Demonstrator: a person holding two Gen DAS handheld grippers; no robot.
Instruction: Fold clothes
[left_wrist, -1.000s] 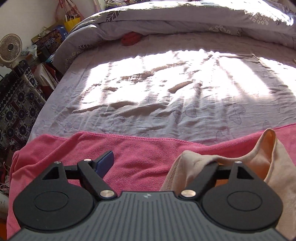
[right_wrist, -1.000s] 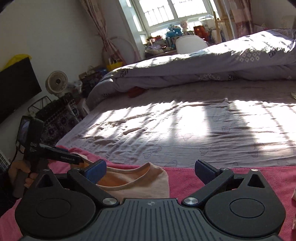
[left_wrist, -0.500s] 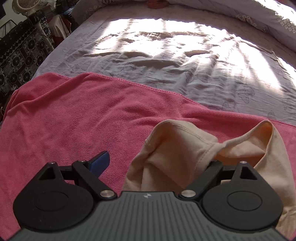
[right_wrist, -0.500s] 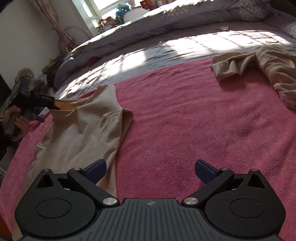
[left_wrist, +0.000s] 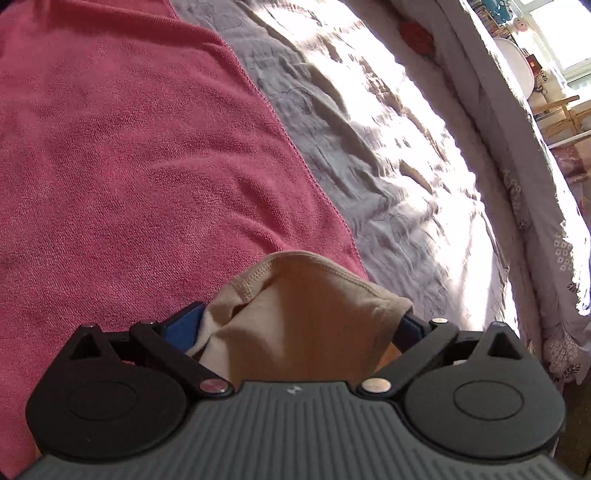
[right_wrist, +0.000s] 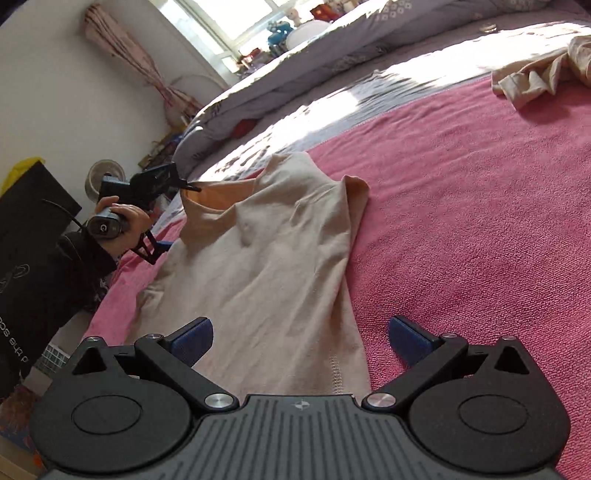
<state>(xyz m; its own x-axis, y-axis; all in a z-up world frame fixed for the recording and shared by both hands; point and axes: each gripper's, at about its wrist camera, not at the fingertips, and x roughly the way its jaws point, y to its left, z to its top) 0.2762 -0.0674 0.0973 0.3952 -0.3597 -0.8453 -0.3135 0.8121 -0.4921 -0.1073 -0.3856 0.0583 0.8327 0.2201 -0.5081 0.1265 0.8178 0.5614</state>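
L wrist, claw (left_wrist: 299, 328) wide, hooking beige top (left_wrist: 314, 306)

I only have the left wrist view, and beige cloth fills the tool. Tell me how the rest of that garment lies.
Observer: The beige knit top lies stretched out on the pink terry towel, and only its corner at the left tool is lifted. Those jaws have just been opening, with cloth between them.
Operator: Report the right tool.
Observer: The right tool hovers open over the top's hem and grips nothing.
Operator: List any other clothes.
Observer: One crumpled beige garment lies at the towel's far edge, apart from the top.
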